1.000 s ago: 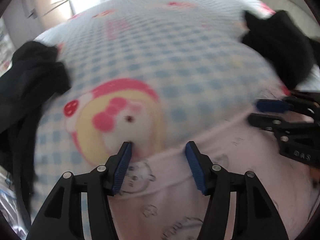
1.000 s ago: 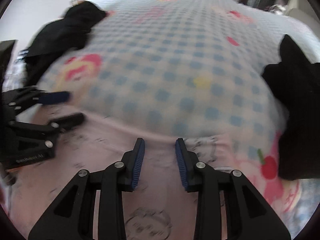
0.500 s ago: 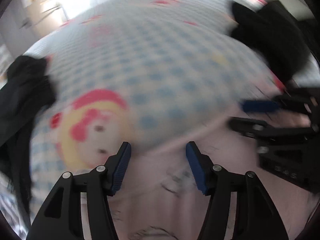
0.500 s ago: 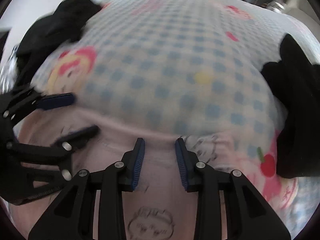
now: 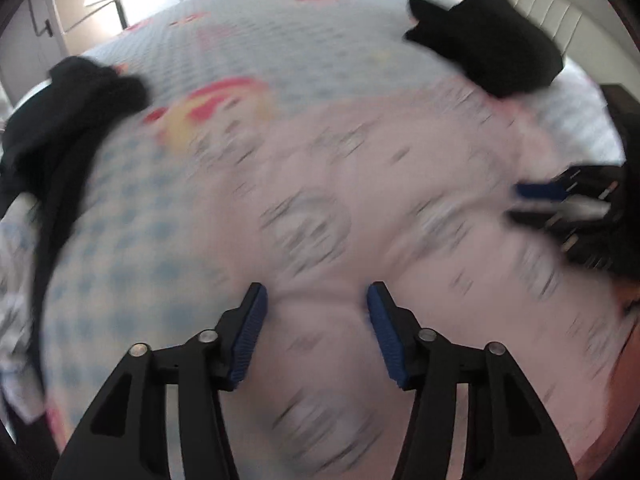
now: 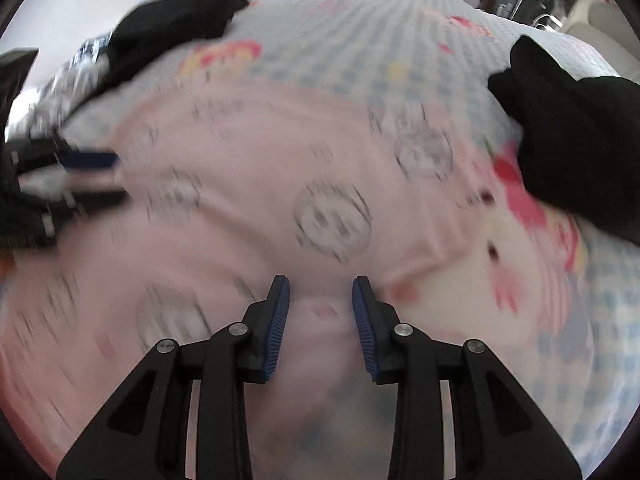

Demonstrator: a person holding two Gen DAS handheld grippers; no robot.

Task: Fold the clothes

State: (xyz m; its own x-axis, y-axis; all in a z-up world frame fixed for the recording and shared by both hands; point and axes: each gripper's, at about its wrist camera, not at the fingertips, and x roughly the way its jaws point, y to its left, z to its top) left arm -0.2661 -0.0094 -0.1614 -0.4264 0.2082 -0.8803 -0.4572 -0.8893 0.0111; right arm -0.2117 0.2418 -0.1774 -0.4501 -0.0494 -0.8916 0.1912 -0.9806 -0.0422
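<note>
**On the bed, both hand-held grippers are working a blurred pink garment**

Across the bed (image 5: 280,40), motion blur is smearing nearly everything. At the far left of the left wrist view, a dark garment (image 5: 72,112) is trailing off the mattress edge, its lower end cut off by the lens rim. Beside it, the pink garment (image 5: 360,184) is lying spread over the checked bedcover, its printed faces too streaked to read. The left hand-held gripper (image 5: 314,308) is standing over a bunched ridge of this pink cloth; its jaws have just been closing with the fabric between them, yet whether the pads are pressing it cannot be told. Farther right, a folded black garment (image 5: 492,44) is resting near the headboard. In the right wrist view, the right hand-held gripper (image 6: 321,300) is straddling a raised pinch of the pink garment (image 6: 280,184); blur is hiding whether its narrowly set pads are actually gripping the cloth.
</note>
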